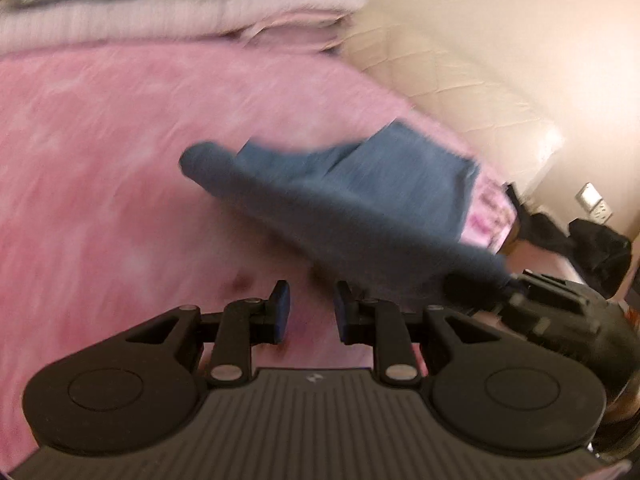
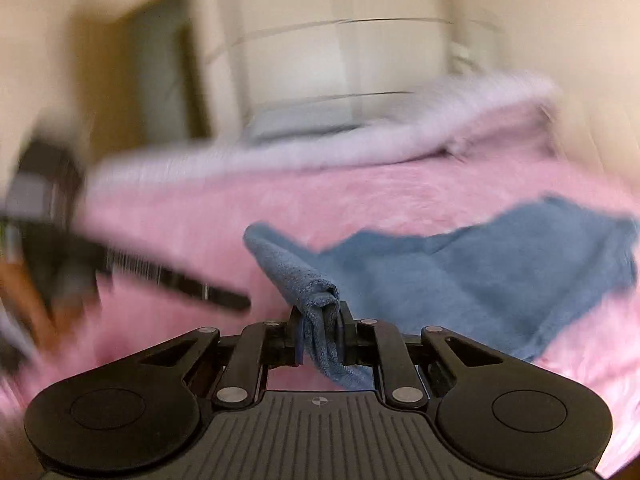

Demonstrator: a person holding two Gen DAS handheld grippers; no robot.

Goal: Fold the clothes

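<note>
A blue cloth [image 2: 480, 276] lies on a pink fuzzy bedspread [image 2: 360, 200]. My right gripper [image 2: 319, 330] is shut on a bunched edge of the blue cloth and lifts it off the bed; the rest trails to the right. In the left wrist view the blue cloth [image 1: 352, 204] hangs lifted ahead and to the right, with the right gripper's body [image 1: 560, 312] under its end. My left gripper [image 1: 309, 308] is open and empty, just above the bedspread [image 1: 120, 160], near the cloth's lower edge. It shows blurred in the right wrist view [image 2: 160, 276].
A white ribbed blanket [image 1: 180, 16] lies folded along the far side of the bed. A quilted headboard [image 1: 460, 76] and wall stand to the right. Dark bags [image 1: 592, 244] sit on the floor by the wall. A wardrobe [image 2: 340, 60] and doorway [image 2: 140, 72] stand beyond.
</note>
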